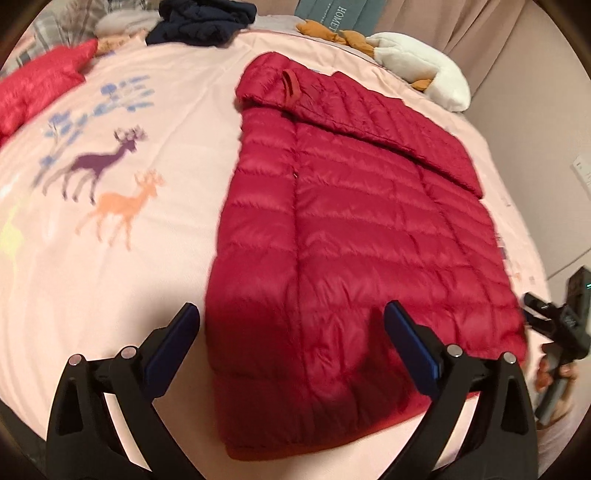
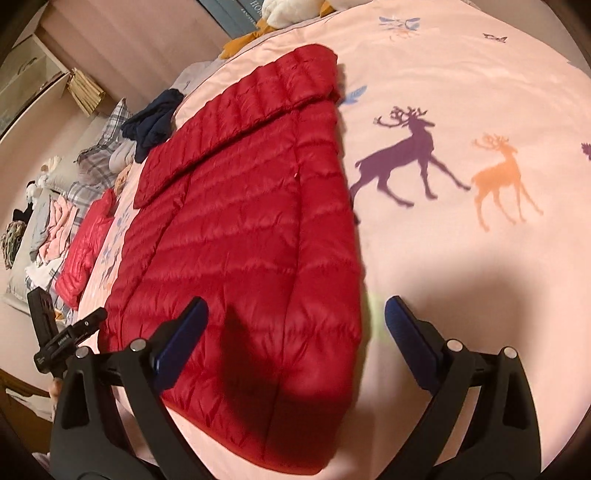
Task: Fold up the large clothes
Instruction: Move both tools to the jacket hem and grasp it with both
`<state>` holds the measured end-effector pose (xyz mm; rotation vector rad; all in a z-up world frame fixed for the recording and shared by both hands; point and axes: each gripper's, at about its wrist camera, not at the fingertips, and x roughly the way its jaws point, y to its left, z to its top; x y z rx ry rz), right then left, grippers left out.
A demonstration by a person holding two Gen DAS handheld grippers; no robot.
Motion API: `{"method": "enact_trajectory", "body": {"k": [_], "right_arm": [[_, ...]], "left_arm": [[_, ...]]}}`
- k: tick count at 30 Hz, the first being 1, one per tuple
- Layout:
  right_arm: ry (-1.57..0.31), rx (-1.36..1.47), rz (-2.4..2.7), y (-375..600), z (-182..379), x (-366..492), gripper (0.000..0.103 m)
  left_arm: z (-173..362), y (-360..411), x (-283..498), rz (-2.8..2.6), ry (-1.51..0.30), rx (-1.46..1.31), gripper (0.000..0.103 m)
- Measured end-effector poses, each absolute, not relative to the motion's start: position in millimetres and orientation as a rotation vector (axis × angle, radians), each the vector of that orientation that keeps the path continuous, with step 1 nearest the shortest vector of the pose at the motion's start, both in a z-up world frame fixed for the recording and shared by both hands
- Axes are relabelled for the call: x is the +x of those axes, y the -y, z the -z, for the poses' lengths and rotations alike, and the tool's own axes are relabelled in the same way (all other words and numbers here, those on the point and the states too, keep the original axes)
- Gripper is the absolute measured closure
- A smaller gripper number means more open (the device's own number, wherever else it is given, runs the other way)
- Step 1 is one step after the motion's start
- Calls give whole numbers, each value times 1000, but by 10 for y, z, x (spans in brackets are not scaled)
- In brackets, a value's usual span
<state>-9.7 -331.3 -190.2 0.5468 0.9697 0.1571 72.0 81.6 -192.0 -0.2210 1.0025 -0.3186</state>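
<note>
A red quilted down jacket [image 1: 351, 229] lies flat on the pink bedspread, with its sleeves folded in and its collar at the far end. My left gripper [image 1: 291, 325] hovers open over the jacket's near left hem corner, its blue pads wide apart and touching nothing. In the right wrist view the same jacket [image 2: 251, 240] spreads from the middle to the left. My right gripper [image 2: 295, 317] is open above the near right hem corner, with nothing between its pads. The right gripper [image 1: 554, 321] and a hand show at the far right edge of the left wrist view.
The pink bedspread [image 1: 129, 295] has deer prints [image 2: 406, 155]. A second, lighter red jacket [image 1: 33, 88] lies at the far left. Dark navy clothes [image 1: 199, 22] and a white plush toy [image 1: 424, 62] sit near the head of the bed. Plaid pillows [image 2: 99, 155] line the side.
</note>
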Motion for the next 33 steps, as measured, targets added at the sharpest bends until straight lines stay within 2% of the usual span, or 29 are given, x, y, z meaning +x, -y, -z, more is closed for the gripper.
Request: {"method": "enact_trajectory", "body": {"k": [9,25,27,29,33], "right_arm": [[-977,599,-265,3179,1925,-89,4],[-954,727,-363,3114,1969,309,6],[-964,726,-378,3112,1973,261,7],[-973,728,-389,3133,1983,191,11],[-992,728,-413,3161,1983,-13,13]], "left_arm": [[2027,-918,663,467,-1010,-379,3],[2085,-869,1108,653,-992,-630,3],[2089,-859,1081,656,-991,-625,8],[2109,-879,1037,653,-997,-618,18],[2177,-986,919,633,-1008,-632,31]]}}
